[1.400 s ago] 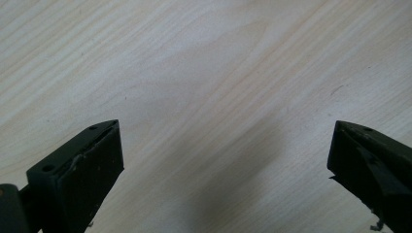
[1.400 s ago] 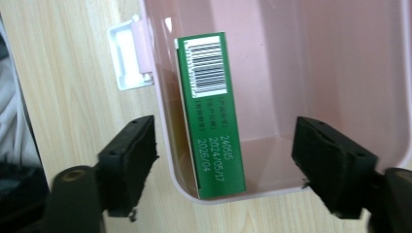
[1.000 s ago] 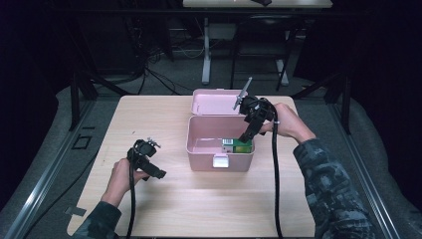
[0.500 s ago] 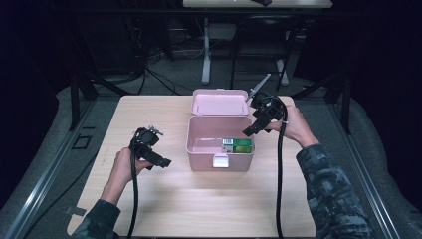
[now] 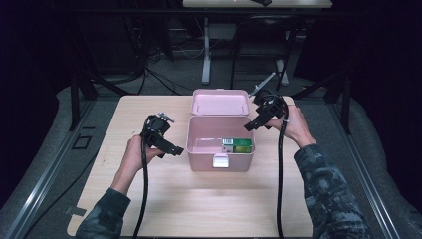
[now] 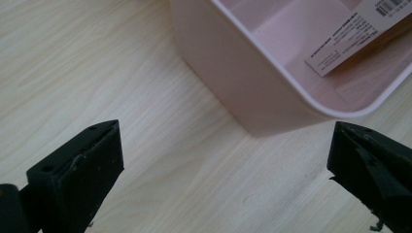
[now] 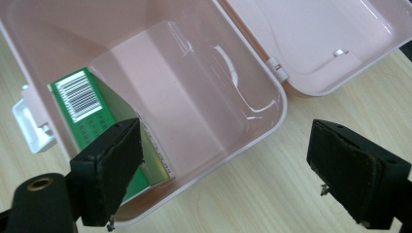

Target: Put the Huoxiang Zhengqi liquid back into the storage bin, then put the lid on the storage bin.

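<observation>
A light wooden desk (image 5: pixel 149 199) stands in a dark room, with cables and the metal legs of another table on the floor behind it. At the desk centre sits a pink box (image 5: pixel 219 154) with its hinged lid (image 5: pixel 220 102) folded back flat toward the far edge and a white latch (image 5: pixel 219 161) on its near wall. Inside, against the right end of the near wall, lies a green carton (image 5: pixel 242 146) with a white barcode label. The left claw (image 5: pixel 171 149) is held just beside the box's left wall, outside it, jaws spread wide and empty; in the left gripper view the box corner (image 6: pixel 291 107) lies ahead between the jaws, clear of both. The right claw (image 5: pixel 250 125) hovers at the box's right rear rim, jaws likewise wide and empty; in the right gripper view the green carton (image 7: pixel 82 109) lies below and partly behind the left jaw, not touched
</observation>
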A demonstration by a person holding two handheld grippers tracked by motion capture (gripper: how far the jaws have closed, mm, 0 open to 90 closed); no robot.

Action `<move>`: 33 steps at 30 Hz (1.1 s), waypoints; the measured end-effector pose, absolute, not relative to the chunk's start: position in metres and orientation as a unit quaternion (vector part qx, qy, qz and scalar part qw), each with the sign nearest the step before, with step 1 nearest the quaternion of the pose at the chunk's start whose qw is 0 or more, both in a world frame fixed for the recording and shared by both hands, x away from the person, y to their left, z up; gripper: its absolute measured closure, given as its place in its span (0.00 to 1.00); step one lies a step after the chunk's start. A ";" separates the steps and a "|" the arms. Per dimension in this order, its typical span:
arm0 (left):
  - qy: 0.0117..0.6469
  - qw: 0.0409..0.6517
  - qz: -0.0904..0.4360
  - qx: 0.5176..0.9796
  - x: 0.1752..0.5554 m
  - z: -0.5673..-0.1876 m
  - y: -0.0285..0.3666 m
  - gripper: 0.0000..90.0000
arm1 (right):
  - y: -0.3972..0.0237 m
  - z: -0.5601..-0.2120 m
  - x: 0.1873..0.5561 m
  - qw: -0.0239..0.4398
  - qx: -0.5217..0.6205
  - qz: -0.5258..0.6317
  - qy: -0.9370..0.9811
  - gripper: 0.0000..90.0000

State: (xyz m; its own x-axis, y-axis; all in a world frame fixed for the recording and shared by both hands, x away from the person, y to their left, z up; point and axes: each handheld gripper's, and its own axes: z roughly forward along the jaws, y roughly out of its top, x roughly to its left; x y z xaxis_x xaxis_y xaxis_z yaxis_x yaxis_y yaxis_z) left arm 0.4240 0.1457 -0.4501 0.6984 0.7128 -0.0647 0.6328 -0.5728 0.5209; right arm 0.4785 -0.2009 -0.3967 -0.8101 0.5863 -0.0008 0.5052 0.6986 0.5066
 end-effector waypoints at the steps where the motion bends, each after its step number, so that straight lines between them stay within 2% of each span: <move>1: 0.381 0.269 0.078 0.881 0.425 -0.449 0.144 0.00 | -0.201 -0.397 0.479 0.084 0.301 0.251 0.916 0.14; 7: 0.386 0.286 0.077 0.874 0.434 -0.443 0.132 0.01 | -0.204 -0.401 0.486 0.088 0.318 0.264 0.906 0.15; 11: 0.386 0.283 0.080 0.874 0.438 -0.447 0.121 0.06 | -0.210 -0.401 0.492 0.091 0.340 0.281 0.893 0.15; 16: 0.395 0.285 0.079 0.870 0.443 -0.453 0.114 0.17 | -0.214 -0.399 0.499 0.102 0.359 0.290 0.881 0.16; 19: 0.403 0.294 0.069 0.864 0.445 -0.457 0.113 0.18 | -0.215 -0.399 0.505 0.104 0.371 0.290 0.876 0.17; 25: 0.409 0.298 0.066 0.860 0.446 -0.460 0.112 0.30 | -0.213 -0.402 0.518 0.113 0.389 0.294 0.865 0.23; 33: 0.413 0.299 0.064 0.858 0.446 -0.464 0.109 0.43 | -0.210 -0.419 0.542 0.126 0.423 0.299 0.846 0.42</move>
State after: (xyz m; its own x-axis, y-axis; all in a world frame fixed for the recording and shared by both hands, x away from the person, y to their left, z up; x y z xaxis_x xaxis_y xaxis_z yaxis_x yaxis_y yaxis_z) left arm 0.4456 0.1094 -0.4640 0.6506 0.7470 -0.1366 0.6700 -0.4799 0.5664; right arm 0.5419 -0.2100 -0.4191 -0.6108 0.7908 0.0400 0.6408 0.4640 0.6116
